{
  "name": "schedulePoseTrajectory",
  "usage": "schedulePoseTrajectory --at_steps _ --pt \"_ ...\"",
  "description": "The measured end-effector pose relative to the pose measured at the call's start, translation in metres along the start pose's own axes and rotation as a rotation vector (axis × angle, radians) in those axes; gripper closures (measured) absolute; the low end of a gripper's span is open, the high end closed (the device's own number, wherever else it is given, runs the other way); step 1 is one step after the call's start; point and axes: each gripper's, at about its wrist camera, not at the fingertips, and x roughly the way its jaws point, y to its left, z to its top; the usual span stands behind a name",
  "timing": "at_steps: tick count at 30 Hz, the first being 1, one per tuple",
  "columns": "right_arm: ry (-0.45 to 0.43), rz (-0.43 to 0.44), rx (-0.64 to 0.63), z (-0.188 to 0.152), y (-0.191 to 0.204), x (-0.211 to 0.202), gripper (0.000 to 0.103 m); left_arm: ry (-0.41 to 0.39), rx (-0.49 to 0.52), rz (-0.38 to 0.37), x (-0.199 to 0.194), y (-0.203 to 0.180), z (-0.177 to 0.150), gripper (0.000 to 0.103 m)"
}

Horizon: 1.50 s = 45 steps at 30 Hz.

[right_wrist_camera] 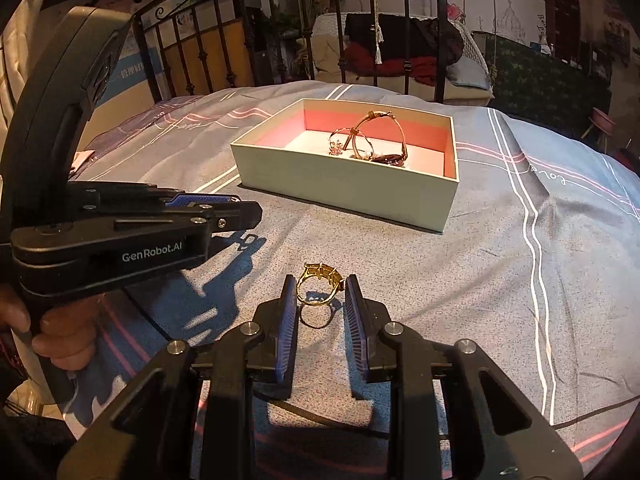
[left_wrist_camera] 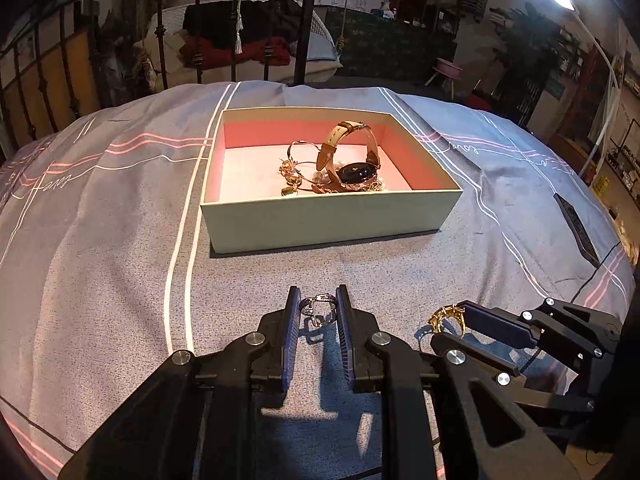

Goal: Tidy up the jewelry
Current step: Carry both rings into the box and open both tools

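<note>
Grey striped bedding stretches behind your left gripper, narrowed onto a silver ring short of the box; a loose pinch could drop it. From the right wrist, your right gripper pinches a gold ring just above the cover.

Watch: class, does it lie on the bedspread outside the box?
No, the watch lies inside the open box, beside other jewelry.

The box sits on the bedspread at twelve o'clock, holding a watch and bangle. Two rings lie before it at six o'clock, side by side.
</note>
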Motion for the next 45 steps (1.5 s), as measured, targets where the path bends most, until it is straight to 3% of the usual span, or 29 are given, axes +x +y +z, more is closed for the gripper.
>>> schedulePoseTrajectory --at_steps 7,17,25,36,45 --pt "-0.025 -0.009 -0.009 0.015 -0.002 -0.002 0.077 -0.027 -0.002 -0.016 -0.003 -0.003 0.016 0.086" --pt "-0.061 -0.058 -0.038 0.075 -0.023 0.011 0.077 -0.086 -0.015 0.025 -0.001 0.0 0.074 0.086" --pt "-0.003 -0.06 -0.003 0.105 -0.048 0.04 0.077 -0.017 -0.031 0.085 0.035 0.012 0.109 0.086" --pt "0.142 -0.06 0.003 0.112 -0.052 0.083 0.077 0.094 -0.015 0.117 0.078 0.012 0.11 0.086" --pt "0.155 -0.047 0.017 0.11 -0.058 0.09 0.077 0.134 -0.021 0.118 0.095 0.011 0.11 0.086"
